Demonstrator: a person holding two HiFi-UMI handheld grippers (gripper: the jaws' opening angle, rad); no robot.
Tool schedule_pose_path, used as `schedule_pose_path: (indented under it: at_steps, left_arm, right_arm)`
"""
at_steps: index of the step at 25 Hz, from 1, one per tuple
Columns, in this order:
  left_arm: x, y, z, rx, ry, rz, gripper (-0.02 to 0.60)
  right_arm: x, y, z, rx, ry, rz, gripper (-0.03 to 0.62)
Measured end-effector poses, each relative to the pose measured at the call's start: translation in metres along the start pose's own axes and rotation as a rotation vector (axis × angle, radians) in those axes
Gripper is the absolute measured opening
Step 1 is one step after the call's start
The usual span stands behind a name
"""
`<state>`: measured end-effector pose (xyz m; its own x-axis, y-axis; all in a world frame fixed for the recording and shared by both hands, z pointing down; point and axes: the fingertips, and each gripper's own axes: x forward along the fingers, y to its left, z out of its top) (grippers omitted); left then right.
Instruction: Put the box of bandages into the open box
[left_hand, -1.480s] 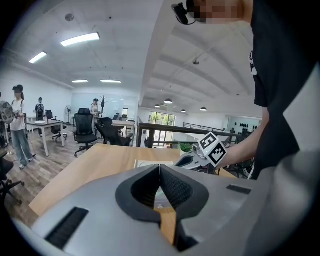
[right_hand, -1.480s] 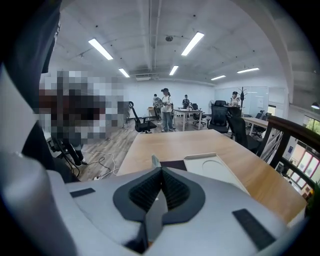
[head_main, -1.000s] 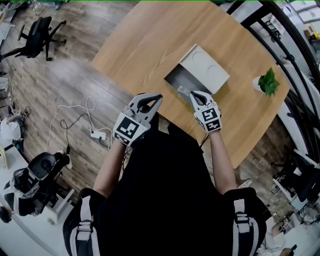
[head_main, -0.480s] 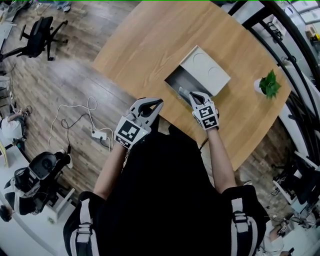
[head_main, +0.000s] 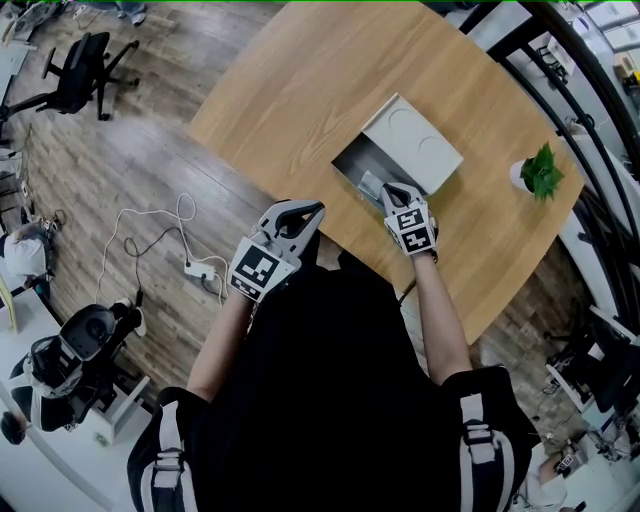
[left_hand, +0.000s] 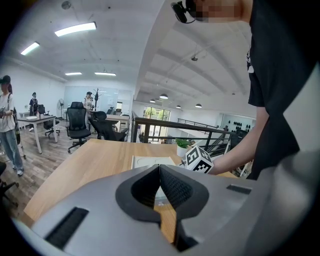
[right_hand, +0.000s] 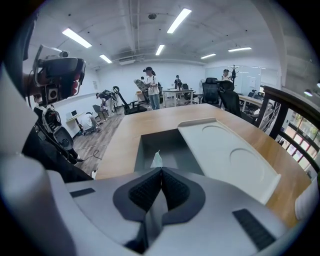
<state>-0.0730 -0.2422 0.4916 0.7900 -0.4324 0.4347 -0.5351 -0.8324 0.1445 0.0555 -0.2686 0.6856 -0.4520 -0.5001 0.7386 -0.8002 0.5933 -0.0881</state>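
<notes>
The open box (head_main: 352, 160) is grey and sits on the round wooden table (head_main: 300, 90), with its pale lid (head_main: 412, 145) resting against its far side. My right gripper (head_main: 391, 192) is shut on the bandage box (head_main: 371, 184), a thin pale pack held over the near end of the open box. In the right gripper view the pack's tip (right_hand: 156, 160) pokes out past the closed jaws, above the dark box interior (right_hand: 167, 142), with the lid (right_hand: 225, 152) to the right. My left gripper (head_main: 303, 210) is shut on nothing at the table's near edge.
A small potted plant (head_main: 540, 170) stands on the table to the right. A railing (head_main: 570, 90) runs beyond the table's right side. A power strip with cable (head_main: 195, 268) lies on the floor at left, near an office chair (head_main: 75, 65).
My right gripper has carried the bandage box forward, from the table's near edge to over the open box. The left gripper has barely shifted.
</notes>
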Motion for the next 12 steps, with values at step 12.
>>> schedule_pose_path:
  at_steps: [12]
  left_arm:
    - [-0.006, 0.006, -0.001, -0.009, -0.002, 0.015, 0.023]
  right_arm:
    - [0.016, -0.021, -0.013, 0.028, 0.106, -0.071, 0.025]
